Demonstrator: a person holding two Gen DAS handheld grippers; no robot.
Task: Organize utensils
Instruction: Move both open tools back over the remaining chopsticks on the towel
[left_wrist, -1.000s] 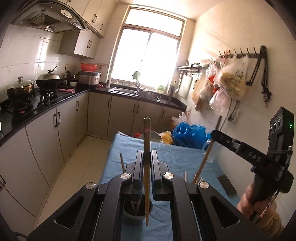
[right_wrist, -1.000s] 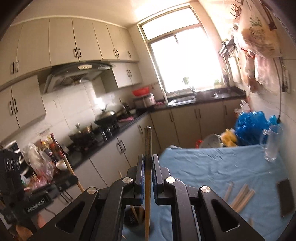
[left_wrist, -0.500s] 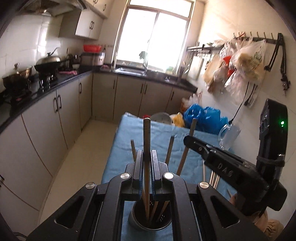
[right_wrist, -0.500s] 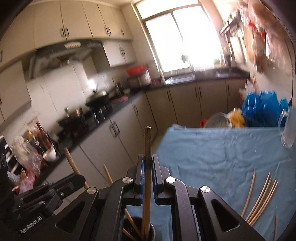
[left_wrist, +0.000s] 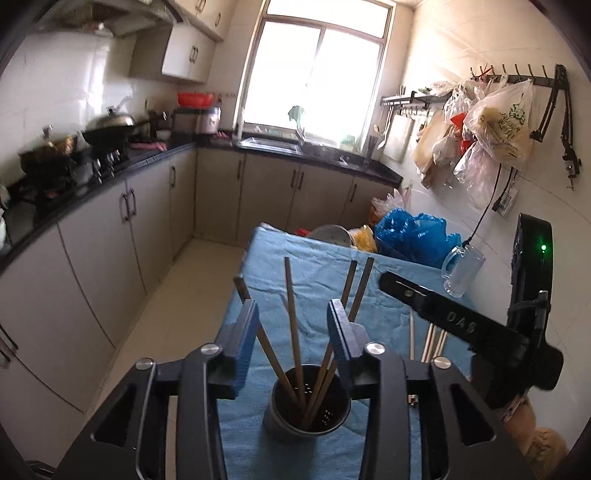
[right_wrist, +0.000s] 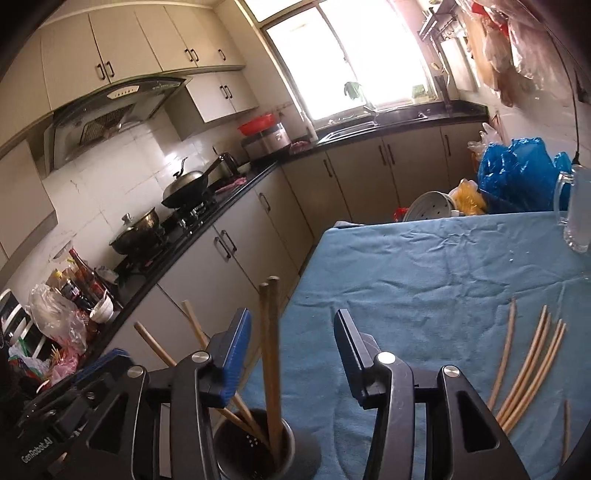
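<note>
On my crumpled blue cloth (right_wrist: 424, 280), round perforated metal holder (left_wrist: 308, 408) keeps slim wooden chopsticks (left_wrist: 293, 325); left gripper (left_wrist: 291, 332) and right gripper (right_wrist: 291, 345) just opened, probably touching nothing.

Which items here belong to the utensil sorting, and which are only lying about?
Belongs to the job:
- perforated holder with chopsticks standing in it
- loose chopsticks lying on the blue cloth
- left tongs and right tongs, both open above the holder

Just lying about:
- glass mug
- blue plastic bag
- wok on the stove
</note>
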